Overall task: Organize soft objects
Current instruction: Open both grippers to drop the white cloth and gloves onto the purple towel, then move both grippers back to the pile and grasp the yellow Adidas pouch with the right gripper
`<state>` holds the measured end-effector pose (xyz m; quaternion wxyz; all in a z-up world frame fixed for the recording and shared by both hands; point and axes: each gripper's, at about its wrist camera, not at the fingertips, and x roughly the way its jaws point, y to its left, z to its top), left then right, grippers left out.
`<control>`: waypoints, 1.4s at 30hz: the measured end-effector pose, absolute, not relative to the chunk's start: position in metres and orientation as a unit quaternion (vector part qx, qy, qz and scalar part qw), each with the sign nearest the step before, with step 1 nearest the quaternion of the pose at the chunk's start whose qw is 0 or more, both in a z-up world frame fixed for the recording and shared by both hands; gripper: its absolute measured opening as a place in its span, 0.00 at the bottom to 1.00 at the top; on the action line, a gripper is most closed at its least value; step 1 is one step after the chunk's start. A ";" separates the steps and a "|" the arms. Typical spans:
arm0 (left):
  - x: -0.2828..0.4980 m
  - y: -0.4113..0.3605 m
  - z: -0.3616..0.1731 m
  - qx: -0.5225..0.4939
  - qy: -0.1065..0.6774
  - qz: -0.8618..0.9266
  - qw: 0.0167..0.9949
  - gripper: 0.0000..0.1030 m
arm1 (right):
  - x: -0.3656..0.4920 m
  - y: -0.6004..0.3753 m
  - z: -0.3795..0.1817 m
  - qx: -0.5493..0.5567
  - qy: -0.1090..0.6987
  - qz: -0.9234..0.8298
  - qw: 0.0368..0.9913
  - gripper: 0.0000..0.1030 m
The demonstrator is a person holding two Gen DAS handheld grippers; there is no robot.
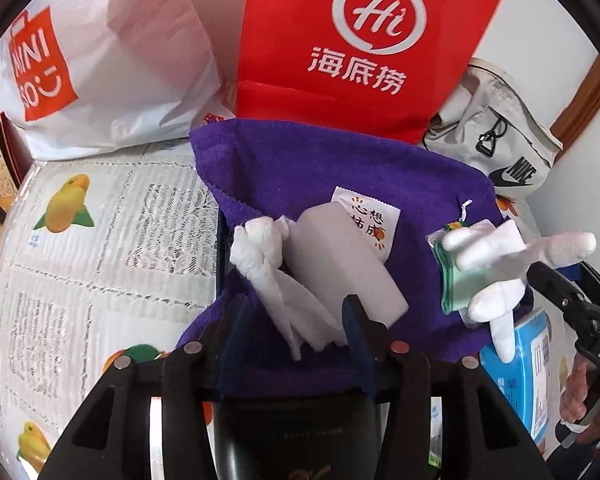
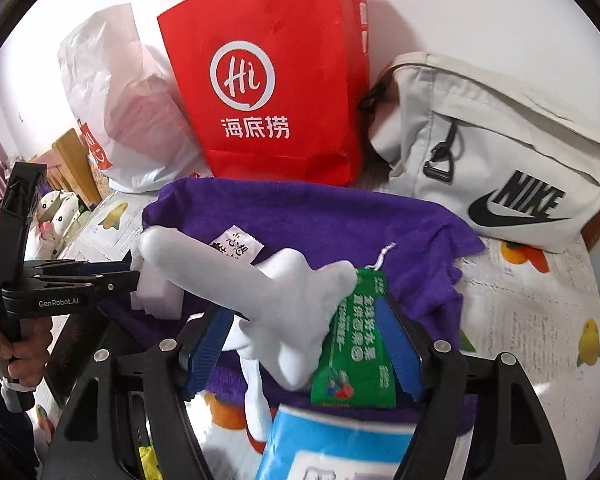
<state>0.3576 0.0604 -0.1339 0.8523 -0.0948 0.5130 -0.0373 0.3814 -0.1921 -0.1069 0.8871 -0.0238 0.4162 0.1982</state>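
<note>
We note the purple towel [image 1: 300, 168] spread over the fruit-print table cover [image 1: 100, 240], with the small soft goods heaped on it: a white foam block [image 1: 332, 256], a knotted white tissue [image 1: 264, 248], a printed sachet [image 1: 374, 222], a white glove [image 2: 284, 300] and a green packet [image 2: 356, 340]. A blue tissue pack [image 2: 340, 444] lies at the towel's near edge. Left gripper [image 1: 296, 320]: tongs apart, the tissue's tail and a corner of the foam block between them, no pad visibly pressing. Right gripper [image 2: 308, 340]: tongs apart as well, glove and green packet lying loose in the gap; the right pad sits close against the packet, but we cannot tell whether it touches. Our reading is that nothing is held at present. Risks, as we judge them: both grippers straddle two items each, so a close from here may pinch the wrong one or drag both. The glove's fingers drape over the packet and could snag on a pad as it lifts away. The foam block is tilted on the towel's folds and may tip if nudged. Any tug on the towel would shift the whole heap toward the red paper bag [image 2: 268, 88] and grey Nike pouch [image 2: 500, 160] behind it.
</note>
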 end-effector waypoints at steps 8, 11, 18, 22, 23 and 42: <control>0.335 0.061 -0.115 -0.094 0.502 -0.040 0.859 0.50 | 0.356 -0.203 -0.093 -0.020 0.391 0.193 0.900 0.57; 0.328 0.062 -0.114 -0.097 0.500 -0.042 0.859 0.50 | 0.362 -0.196 -0.101 -0.038 0.409 0.196 0.890 0.22; 0.325 0.059 -0.114 -0.095 0.494 -0.048 0.863 0.51 | 0.376 -0.178 -0.127 -0.040 0.440 0.215 0.871 0.52; 0.329 0.060 -0.114 -0.092 0.492 -0.050 0.864 0.51 | 0.387 -0.170 -0.138 -0.043 0.442 0.206 0.872 0.55; 0.331 0.061 -0.114 -0.093 0.491 -0.051 0.865 0.51 | 0.391 -0.168 -0.140 -0.041 0.449 0.211 0.867 0.46; 0.339 0.068 -0.121 -0.101 0.483 -0.065 0.867 0.51 | 0.423 -0.162 -0.130 -0.091 0.428 0.166 0.884 0.65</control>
